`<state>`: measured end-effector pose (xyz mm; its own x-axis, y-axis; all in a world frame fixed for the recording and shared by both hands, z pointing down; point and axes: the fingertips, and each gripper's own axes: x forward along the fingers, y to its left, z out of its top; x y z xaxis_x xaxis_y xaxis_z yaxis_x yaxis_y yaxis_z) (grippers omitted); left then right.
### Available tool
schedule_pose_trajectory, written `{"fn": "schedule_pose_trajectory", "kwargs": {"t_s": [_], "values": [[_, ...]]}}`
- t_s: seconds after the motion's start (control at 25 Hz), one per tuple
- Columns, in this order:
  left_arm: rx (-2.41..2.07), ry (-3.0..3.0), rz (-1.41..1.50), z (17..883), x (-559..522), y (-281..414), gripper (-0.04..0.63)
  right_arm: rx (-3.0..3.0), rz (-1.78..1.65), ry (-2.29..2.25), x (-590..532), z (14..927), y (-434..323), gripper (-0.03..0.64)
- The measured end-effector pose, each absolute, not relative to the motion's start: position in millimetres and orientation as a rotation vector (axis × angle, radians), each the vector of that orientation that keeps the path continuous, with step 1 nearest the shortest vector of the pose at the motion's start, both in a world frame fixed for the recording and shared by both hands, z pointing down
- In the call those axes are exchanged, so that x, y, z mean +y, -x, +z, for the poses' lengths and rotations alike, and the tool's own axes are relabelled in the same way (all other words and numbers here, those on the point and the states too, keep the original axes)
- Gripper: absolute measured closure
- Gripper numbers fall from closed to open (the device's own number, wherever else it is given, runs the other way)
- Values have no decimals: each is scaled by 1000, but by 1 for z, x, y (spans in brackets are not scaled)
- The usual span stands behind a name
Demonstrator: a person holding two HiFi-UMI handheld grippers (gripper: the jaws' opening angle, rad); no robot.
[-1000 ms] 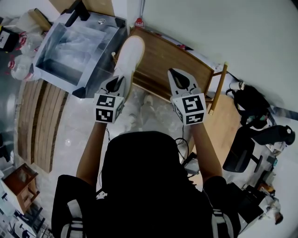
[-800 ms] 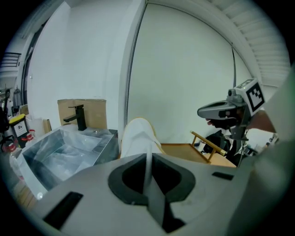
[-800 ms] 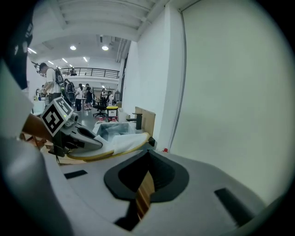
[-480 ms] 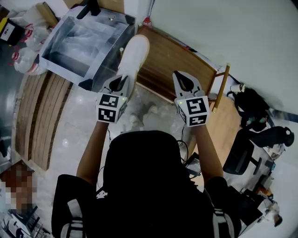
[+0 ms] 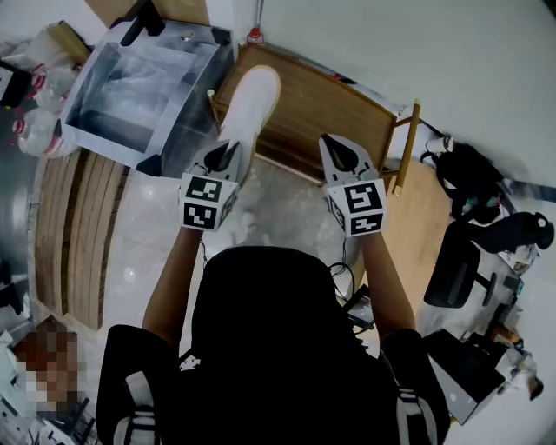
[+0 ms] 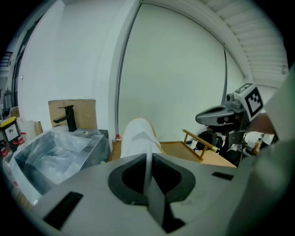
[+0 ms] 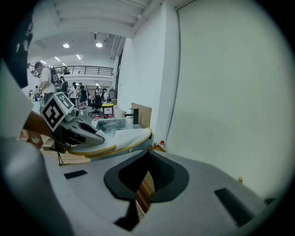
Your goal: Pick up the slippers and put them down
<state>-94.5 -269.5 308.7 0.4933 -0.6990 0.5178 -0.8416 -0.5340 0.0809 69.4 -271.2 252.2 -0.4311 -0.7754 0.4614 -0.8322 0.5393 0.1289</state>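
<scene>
A: Gripping anything with the left gripper (image 5: pixel 224 152)?
B: Yes. Clenched on the thin edge of a white slipper (image 5: pixel 248 104), held up in the air, toe pointing away over the left end of the wooden table (image 5: pixel 330 109).
A: And with the right gripper (image 5: pixel 340 155)?
B: Nothing. Pinched closed and empty, hovering above the same table.
A: Anything crowding close by?
B: Just left of the slipper, a plastic-wrapped sink (image 5: pixel 143 87) with a black faucet (image 5: pixel 143 19). Nearer on the left, wooden planks (image 5: pixel 74 226). Well off to the right, a black bag (image 5: pixel 469 187) and an office chair (image 5: pixel 452 274).
</scene>
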Motion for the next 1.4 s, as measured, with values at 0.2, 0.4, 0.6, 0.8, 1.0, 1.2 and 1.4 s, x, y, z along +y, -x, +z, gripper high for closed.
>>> {"fn": "schedule_pose_trajectory", "kwargs": {"t_s": [0.2, 0.4, 0.6, 0.8, 1.0, 1.2, 1.4], "values": [[-1268, -2446, 636, 307, -261, 70, 574, -2300, 198, -1345, -253, 258, -96, 617], [-1274, -2459, 645, 300, -235, 59, 574, -2322, 238, -1352, -231, 257, -104, 617], [-1305, -2457, 635, 292, -209, 50, 574, -2348, 205, -1318, -205, 249, -106, 617], [-1306, -2441, 643, 284, -177, 39, 574, -2374, 188, -1309, -176, 244, -113, 617], [-1317, -2438, 630, 280, -143, 25, 574, -2397, 177, -1318, -144, 239, -125, 617], [-1340, -2437, 609, 275, -107, 13, 574, -2413, 173, -1310, -106, 238, -137, 617], [-1368, -2428, 548, 268, -71, 9, 574, -2423, 169, -1297, -64, 237, -143, 617]]}}
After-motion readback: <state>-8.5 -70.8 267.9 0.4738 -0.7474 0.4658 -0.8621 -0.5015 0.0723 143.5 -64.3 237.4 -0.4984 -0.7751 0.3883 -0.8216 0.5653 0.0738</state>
